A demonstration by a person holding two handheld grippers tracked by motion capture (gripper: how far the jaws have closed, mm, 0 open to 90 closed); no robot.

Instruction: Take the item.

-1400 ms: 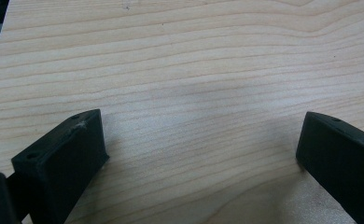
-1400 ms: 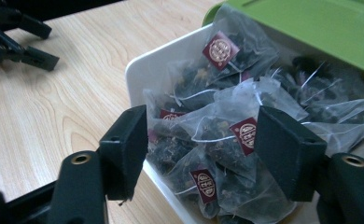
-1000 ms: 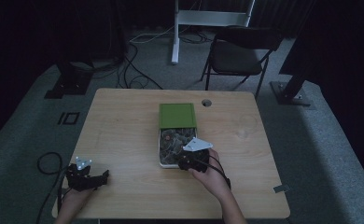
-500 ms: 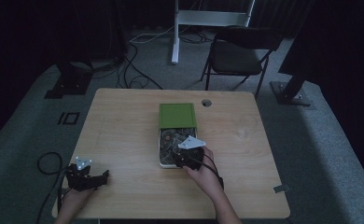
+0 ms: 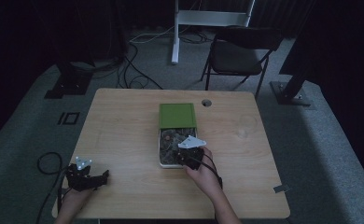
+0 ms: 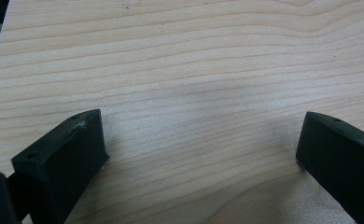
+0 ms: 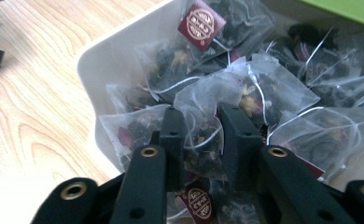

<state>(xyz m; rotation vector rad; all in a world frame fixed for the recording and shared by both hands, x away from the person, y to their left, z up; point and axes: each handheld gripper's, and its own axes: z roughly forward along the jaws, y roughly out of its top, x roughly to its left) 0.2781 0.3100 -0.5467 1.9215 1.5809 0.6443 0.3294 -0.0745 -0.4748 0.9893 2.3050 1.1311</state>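
A white box (image 5: 162,161) with a green lid (image 5: 177,115) slid back lies at the table's middle, holding several mesh tea bags (image 7: 283,88) with dark red tags. My right gripper (image 5: 185,156) reaches into the box's near end; its jaws have just been closing and now pinch one tea bag (image 7: 202,123) between the fingers (image 7: 173,133). My left gripper (image 5: 97,178) rests at the table's near left corner. In its own view the left gripper (image 6: 199,144) stands wide open over bare wood, nothing between its fingers (image 6: 73,149).
The wooden table (image 5: 124,140) has a round cable hole (image 5: 206,102) behind the box. A folding chair (image 5: 238,53) and a white stand (image 5: 175,32) are on the floor beyond the far edge. A cable (image 5: 47,163) loops off the left side.
My right gripper moved slightly forward into the box's near end. The left gripper has stayed put.
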